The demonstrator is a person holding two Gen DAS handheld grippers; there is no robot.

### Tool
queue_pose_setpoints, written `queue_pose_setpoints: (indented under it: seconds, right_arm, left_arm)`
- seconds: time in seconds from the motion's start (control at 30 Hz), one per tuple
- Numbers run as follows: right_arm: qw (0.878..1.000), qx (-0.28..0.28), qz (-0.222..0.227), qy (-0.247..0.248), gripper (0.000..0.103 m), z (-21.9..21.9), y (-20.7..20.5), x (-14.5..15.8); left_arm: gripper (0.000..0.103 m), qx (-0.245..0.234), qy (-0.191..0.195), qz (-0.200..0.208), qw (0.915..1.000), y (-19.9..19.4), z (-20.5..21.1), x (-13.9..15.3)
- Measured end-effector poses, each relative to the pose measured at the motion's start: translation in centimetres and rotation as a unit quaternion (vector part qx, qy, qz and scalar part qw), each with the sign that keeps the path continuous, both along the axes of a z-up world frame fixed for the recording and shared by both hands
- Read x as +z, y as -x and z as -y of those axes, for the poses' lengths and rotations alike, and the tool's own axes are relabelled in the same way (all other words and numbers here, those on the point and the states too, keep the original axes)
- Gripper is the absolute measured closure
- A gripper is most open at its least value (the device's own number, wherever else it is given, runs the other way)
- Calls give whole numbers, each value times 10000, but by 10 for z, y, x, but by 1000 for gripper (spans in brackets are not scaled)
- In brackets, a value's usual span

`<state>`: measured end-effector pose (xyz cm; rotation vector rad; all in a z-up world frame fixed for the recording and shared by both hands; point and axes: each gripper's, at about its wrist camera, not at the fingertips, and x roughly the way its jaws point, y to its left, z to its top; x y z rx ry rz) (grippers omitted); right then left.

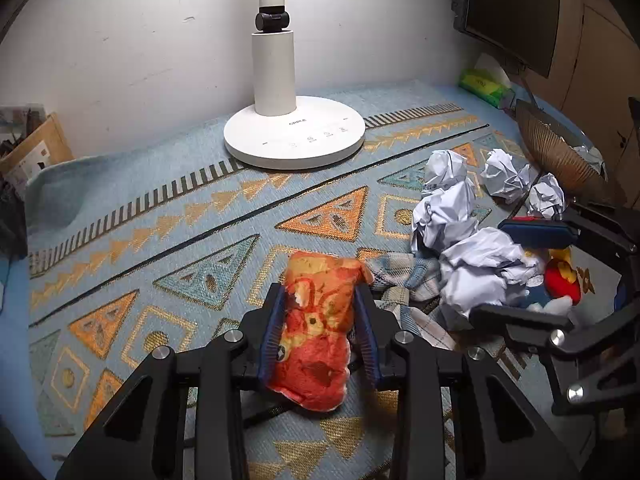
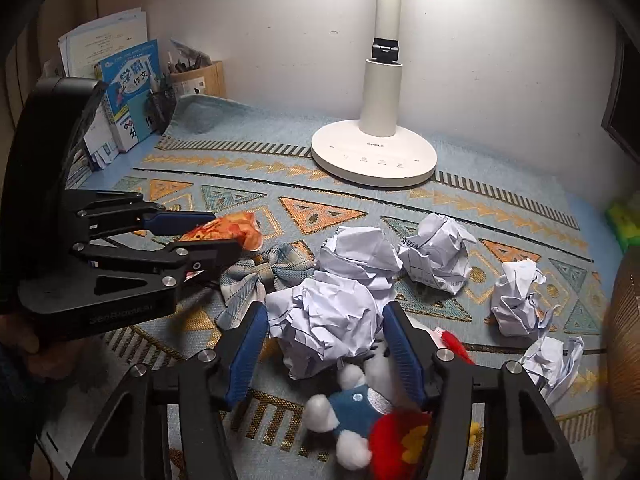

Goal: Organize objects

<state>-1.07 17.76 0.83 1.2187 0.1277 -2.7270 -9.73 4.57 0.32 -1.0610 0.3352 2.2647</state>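
Patterned blue cloth [image 1: 168, 216] covers the whole desk under a white wall, and we have a white lamp [image 1: 294, 136] standing at the back of it. At the right edge sits a ribbed brown basket [image 1: 556, 148], tipped toward us; from what we can see it holds a bit of crumpled paper and foil, the rest hidden. At the far left corner a wooden holder [image 2: 200, 78] carries pens, beside upright books [image 2: 128, 88].

Our left gripper [image 1: 320, 320] is clenched on the orange snack packet [image 1: 316, 328], both blue pads pressing its sides, the packet lying low over the cloth just left of the plaid bow [image 2: 260, 276]. Our right gripper [image 2: 326, 336] straddles the biggest crumpled paper ball [image 2: 324, 320]; its pads stand just beside the paper, and we cannot tell whether they press it yet. A plush toy [image 2: 360, 420] lies under that gripper, touching the ball, with more paper balls [image 2: 436, 256] scattered toward the basket.

We judge the step in hand to be taking two items at once. To do it well, we should close the right side only on paper, keeping the lower finger clear of the plush, then lift straight up so neighbouring balls and the bow stay put. The packet is soft; a gentle squeeze should do.
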Motion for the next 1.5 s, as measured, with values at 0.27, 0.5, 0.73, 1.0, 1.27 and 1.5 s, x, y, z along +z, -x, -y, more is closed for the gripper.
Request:
queue_pose_setpoints:
  seconds: [0.27,0.5,0.73,1.0,1.27,1.5]
  right_arm:
    - [9927,619,-183,1024,45,-3,-64,39]
    - [9843,865,321,1505,45,-5,-98,-5]
    - [9829,587,322,1717,35,-39,-113,-10]
    - [9790,385,538,1928,23,-51,-131,-18]
    - [9779,1,568,2011,23,-18,-117,-28]
    - [9749,-372,455,2147,23,-23,-102,-25]
  left_arm:
    - [74,864,-346,1,9957,-50,36,21]
    - [74,1290,-406,202,9906,-122,51,10]
    - [52,1257,-305,96,9915,-143,38,3]
    - [52,1408,-429,367,9884,-135,53,-13]
    - [26,1235,-362,211,9915,-144,42,-17]
    - [63,1545,-322,17,9875,-146,48,-16]
